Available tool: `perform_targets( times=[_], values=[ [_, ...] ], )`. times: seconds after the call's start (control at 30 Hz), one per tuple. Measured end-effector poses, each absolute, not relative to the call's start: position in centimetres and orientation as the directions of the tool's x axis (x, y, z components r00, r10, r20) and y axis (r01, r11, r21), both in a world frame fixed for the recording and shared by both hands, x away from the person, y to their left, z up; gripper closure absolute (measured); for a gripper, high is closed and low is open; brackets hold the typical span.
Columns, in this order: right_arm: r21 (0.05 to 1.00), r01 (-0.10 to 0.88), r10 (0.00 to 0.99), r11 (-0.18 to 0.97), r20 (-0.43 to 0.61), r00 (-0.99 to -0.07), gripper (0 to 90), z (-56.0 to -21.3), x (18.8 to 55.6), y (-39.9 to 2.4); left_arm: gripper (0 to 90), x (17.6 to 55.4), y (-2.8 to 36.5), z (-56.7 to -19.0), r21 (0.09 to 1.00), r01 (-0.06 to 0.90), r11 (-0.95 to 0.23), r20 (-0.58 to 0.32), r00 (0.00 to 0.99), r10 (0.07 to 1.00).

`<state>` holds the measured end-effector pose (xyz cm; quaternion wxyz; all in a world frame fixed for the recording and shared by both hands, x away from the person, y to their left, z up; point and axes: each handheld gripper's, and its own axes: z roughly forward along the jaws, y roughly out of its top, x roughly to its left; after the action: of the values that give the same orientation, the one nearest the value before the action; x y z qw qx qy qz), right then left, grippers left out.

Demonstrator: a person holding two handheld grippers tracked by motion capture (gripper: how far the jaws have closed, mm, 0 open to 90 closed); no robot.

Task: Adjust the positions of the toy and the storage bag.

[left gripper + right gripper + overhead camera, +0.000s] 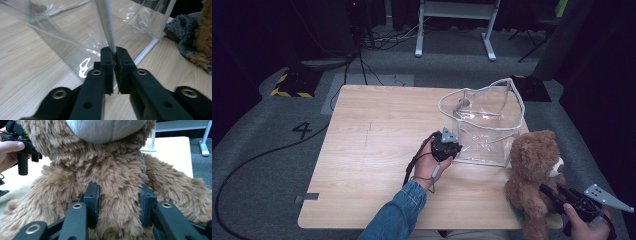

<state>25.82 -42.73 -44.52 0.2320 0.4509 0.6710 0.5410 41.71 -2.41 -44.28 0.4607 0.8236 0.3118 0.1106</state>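
A light wooden table (362,150) sits in the middle of the high view on a grey carpet floor (257,150). A white number 4 (302,130) is painted on the floor at the left, and a black cable (252,160) curls past it. At the top stands a white desk frame (454,25), and yellow and black striped tape (289,92) lies at the upper left.
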Motion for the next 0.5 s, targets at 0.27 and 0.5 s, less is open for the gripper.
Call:
perform_targets(
  times=[0.27,0.5],
  values=[
    [0.929,0.369,0.849,-0.008,0.202,-0.488,61.9,-44.4,25.8,-42.7,87.3,40.5,-1.1,-44.1,0.823,0.384,-0.418,-0.061,0.793,0.606],
    [0.932,0.362,0.848,-0.006,0.196,-0.493,62.2,-44.5,26.0,-42.8,87.3,38.2,2.5,-43.9,0.817,0.391,-0.423,-0.062,0.79,0.61]
  ],
)
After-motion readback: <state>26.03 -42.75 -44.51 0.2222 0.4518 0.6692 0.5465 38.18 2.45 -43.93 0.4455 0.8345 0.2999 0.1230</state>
